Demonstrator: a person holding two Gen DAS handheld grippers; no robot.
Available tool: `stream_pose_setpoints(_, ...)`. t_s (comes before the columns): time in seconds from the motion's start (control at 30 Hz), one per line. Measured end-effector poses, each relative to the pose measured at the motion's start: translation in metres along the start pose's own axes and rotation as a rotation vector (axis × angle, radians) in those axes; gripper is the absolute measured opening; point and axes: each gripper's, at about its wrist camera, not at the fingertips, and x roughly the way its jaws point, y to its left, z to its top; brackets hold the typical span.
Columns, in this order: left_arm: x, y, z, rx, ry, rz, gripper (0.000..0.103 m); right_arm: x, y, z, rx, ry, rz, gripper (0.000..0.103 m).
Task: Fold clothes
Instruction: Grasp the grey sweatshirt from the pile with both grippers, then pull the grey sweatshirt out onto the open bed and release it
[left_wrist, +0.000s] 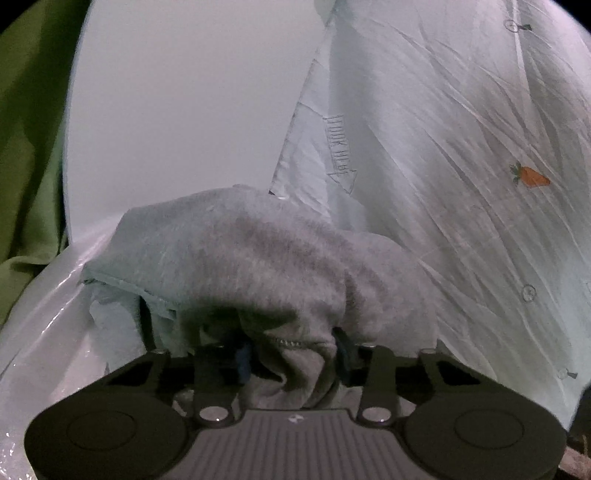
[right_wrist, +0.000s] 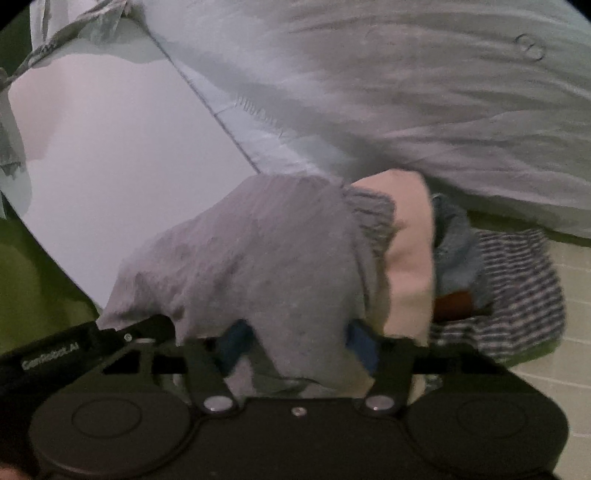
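A: Grey cloth is bunched right between the left gripper fingers, which are clamped on it.
B: And the right gripper?
A: Pinching the same cloth, which drapes forward from both over the white table.
B: Long axis?
A: I'd guess it runs between the two grips; neither hand is nearer.

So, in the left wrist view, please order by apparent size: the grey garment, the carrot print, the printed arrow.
1. Grey garment, though it lies nearest the camera.
2. Printed arrow.
3. Carrot print.
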Motion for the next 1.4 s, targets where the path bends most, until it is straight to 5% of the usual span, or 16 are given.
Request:
stream_pose_setpoints(0.1, -0.01, -0.002, -0.001, 0.018, -0.005, -0.025, 0.022, -0.009, 0.002, -0.003, -0.034, -0.035, 0.021, 0.012)
stream_pose_setpoints(0.4, -0.084, -0.056, -0.025, 0.146, -0.076, -0.12, 0.015, -0.113, 0.009, -0.026, -0.157, -0.236, 0.006, 0.008)
stream_pose_setpoints(0.63, -0.152, -0.124, -0.098, 0.22, -0.021, -0.298, 0.014, -0.243, -0.048, -0.058, -0.06, -0.362, -0.014, 0.008)
stream_pose_setpoints(0.8, -0.172, -0.176, -0.175, 0.229, 0.111, -0.437, 0.014, -0.341, -0.099, -0.105, -0.06, -0.41, -0.156, 0.008)
stream_pose_setpoints(1.03, -0.19, -0.235, -0.272, 0.3, 0.28, -0.53, 0.022, -0.441, -0.184, -0.17, 0.036, -0.402, -0.447, 0.008)
stream_pose_setpoints(1.27, -0.176, -0.227, -0.293, 0.302, 0.309, -0.372, 0.035, -0.49, -0.256, -0.234, 0.256, -0.296, -0.681, 0.011)
stream_pose_setpoints(1.33, -0.172, -0.213, -0.299, 0.28, 0.324, -0.3, 0.041, -0.495, -0.263, -0.251, 0.317, -0.275, -0.701, 0.015)
stream_pose_setpoints(1.4, -0.167, -0.198, -0.303, 0.254, 0.339, -0.231, 0.044, -0.501, -0.262, -0.263, 0.346, -0.29, -0.708, 0.032)
